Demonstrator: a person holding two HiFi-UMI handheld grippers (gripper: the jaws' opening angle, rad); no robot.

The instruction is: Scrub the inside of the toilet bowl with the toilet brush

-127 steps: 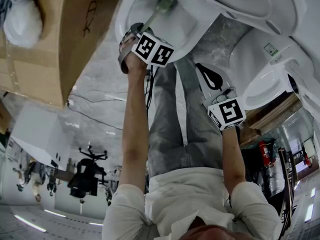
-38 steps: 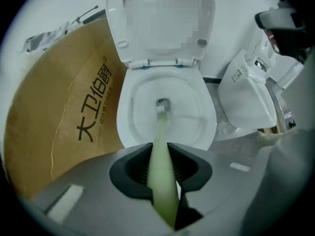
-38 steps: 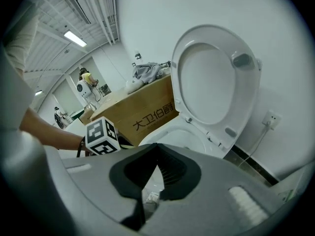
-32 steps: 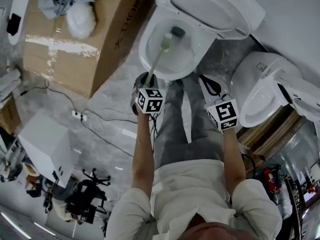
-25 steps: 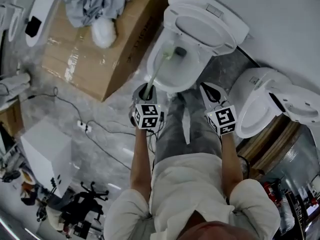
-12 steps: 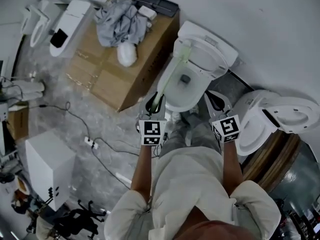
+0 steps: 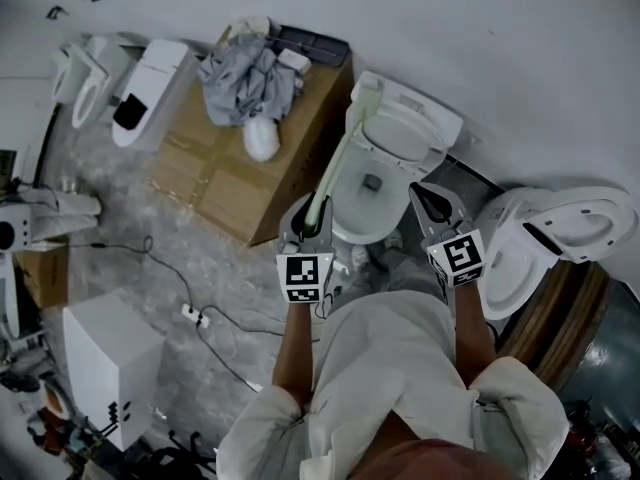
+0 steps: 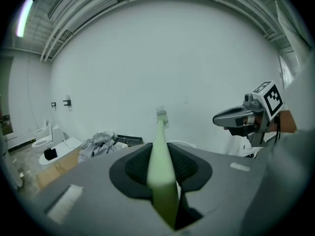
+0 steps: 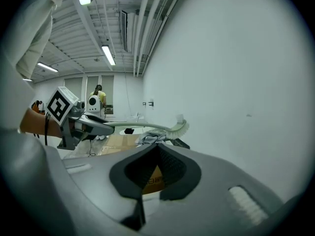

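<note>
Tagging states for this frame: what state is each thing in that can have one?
left gripper: shut on the toilet brush handle
right gripper: shut, nothing in it
toilet brush: held up, head in the air
toilet lid: raised
toilet bowl: uncovered, no brush in it
second toilet: lid up
cardboard box: closed, clothes heaped on top

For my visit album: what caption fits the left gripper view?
Left gripper clamped on a pale green toilet brush, bristles up before a white wall; right gripper alongside.
</note>
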